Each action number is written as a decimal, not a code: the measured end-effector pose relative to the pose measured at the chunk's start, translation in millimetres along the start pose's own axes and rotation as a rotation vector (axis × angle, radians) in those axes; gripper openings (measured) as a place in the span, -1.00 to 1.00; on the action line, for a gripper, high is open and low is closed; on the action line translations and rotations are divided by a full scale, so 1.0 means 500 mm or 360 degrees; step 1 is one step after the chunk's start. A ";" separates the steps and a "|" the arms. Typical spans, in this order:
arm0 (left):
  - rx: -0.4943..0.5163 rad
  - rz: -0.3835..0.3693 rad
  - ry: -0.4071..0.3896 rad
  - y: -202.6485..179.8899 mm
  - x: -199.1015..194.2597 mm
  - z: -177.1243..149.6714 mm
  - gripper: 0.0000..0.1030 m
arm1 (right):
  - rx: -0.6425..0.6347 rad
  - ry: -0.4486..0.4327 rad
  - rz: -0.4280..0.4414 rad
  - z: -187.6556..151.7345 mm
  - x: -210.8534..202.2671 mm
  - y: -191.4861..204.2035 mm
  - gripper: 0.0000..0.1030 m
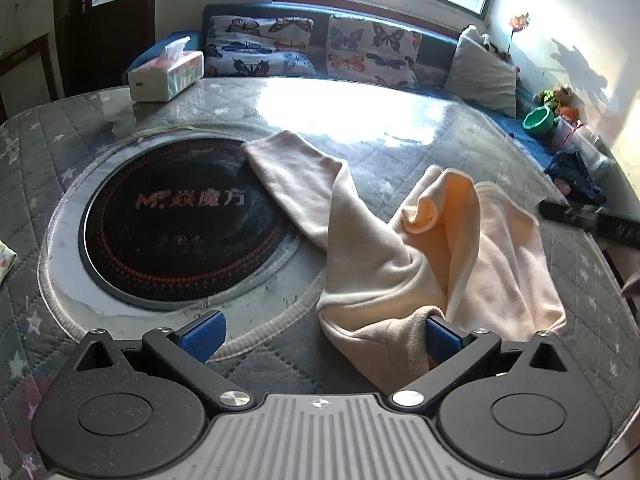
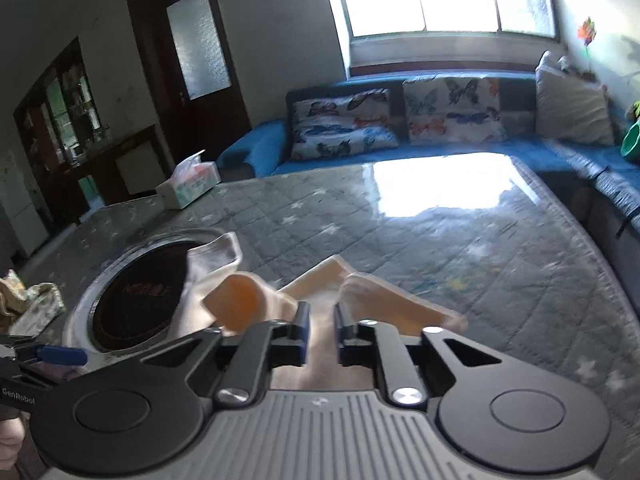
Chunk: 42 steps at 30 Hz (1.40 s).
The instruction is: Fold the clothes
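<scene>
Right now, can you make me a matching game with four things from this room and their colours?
Things:
1. garment
2. sofa
3. bowl
4. hob

Colours:
A. green
B. black
C. cream
D. blue

Pairs: 1-C, 2-D, 3-A, 4-B

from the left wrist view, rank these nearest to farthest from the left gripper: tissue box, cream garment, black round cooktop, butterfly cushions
1. cream garment: lying against the right finger of the left gripper.
2. black round cooktop: just ahead, to the left, set into the table.
3. tissue box: far left edge of the table.
4. butterfly cushions: on the blue sofa behind the table.
</scene>
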<state>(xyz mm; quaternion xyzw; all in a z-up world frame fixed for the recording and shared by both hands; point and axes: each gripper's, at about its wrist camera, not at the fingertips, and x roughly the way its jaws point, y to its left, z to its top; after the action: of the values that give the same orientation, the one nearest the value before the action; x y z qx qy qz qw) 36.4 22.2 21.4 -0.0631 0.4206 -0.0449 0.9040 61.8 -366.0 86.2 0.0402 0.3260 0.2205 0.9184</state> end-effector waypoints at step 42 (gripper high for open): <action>0.0287 -0.0175 -0.0118 -0.087 0.009 0.008 1.00 | 0.0278 -0.0146 -0.0719 -0.188 -0.279 -0.109 -0.91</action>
<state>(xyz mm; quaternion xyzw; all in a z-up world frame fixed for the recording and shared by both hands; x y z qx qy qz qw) 41.2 -21.1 27.0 -0.0062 0.3769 -0.1298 0.9171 -72.0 -481.6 81.6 0.0557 0.3024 -0.0215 0.9513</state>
